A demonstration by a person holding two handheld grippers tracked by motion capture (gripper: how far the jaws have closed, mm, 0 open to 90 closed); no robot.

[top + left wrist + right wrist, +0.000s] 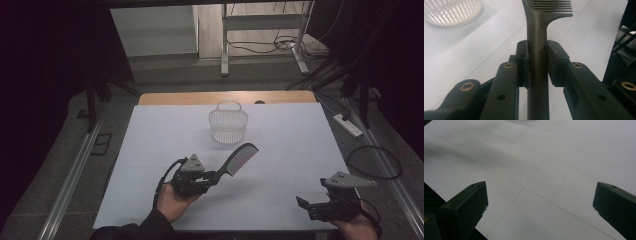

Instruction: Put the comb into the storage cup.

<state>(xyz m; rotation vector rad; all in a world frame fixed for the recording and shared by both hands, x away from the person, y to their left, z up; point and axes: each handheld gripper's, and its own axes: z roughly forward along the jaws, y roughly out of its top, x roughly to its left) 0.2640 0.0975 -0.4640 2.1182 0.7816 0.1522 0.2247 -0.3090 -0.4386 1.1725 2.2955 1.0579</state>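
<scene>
Your left gripper (216, 176) pinches the comb (239, 159) by its handle.
The comb sits mid-frame in the high view, teeth slanting toward the basket (228, 121) above — your right gripper (304, 206), lower right, has its jaws spread wide over the bare table (290, 130).

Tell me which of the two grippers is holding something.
The left gripper: its jaws clamp the handle of the dark comb. The right gripper stands open over the white table.

No legible text or labels
</scene>
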